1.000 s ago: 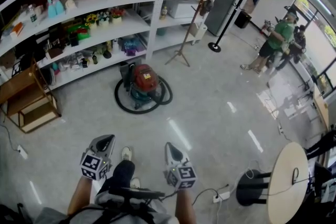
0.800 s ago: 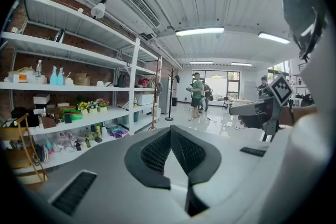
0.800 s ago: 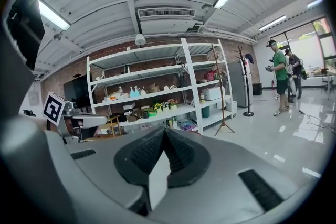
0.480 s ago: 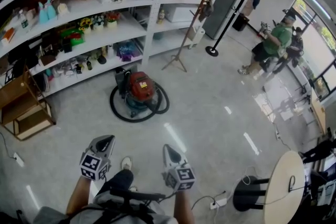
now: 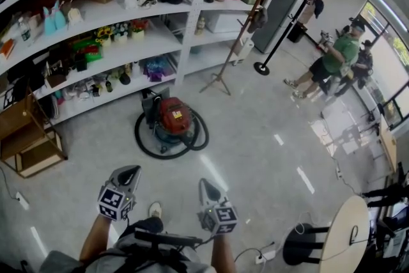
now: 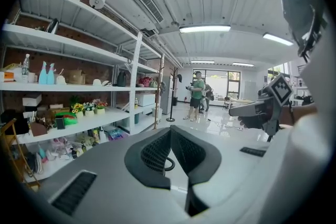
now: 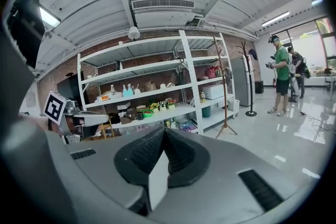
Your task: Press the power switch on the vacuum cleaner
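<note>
The red vacuum cleaner (image 5: 174, 114) stands on the grey floor before the shelves, with its black hose (image 5: 144, 140) coiled round it. Its power switch is too small to make out. My left gripper (image 5: 130, 171) and right gripper (image 5: 206, 184) are held side by side well short of it, both pointing towards it. In the left gripper view the left gripper (image 6: 170, 131) has its jaws pressed together with nothing between them. The right gripper (image 7: 164, 132) looks the same in its own view. The vacuum is hidden in both gripper views.
White shelves (image 5: 121, 41) full of small goods run along the back. A wooden crate rack (image 5: 29, 137) stands at the left, a tripod stand (image 5: 225, 54) and coat stand (image 5: 278, 16) to the right. Two people (image 5: 335, 57) stand far right. A round table (image 5: 348, 233) and power strip (image 5: 262, 257) are near right.
The vacuum cleaner has slid a little lower in the head view and the foot below has shifted back. Both grippers keep the same pose and stay shut.
</note>
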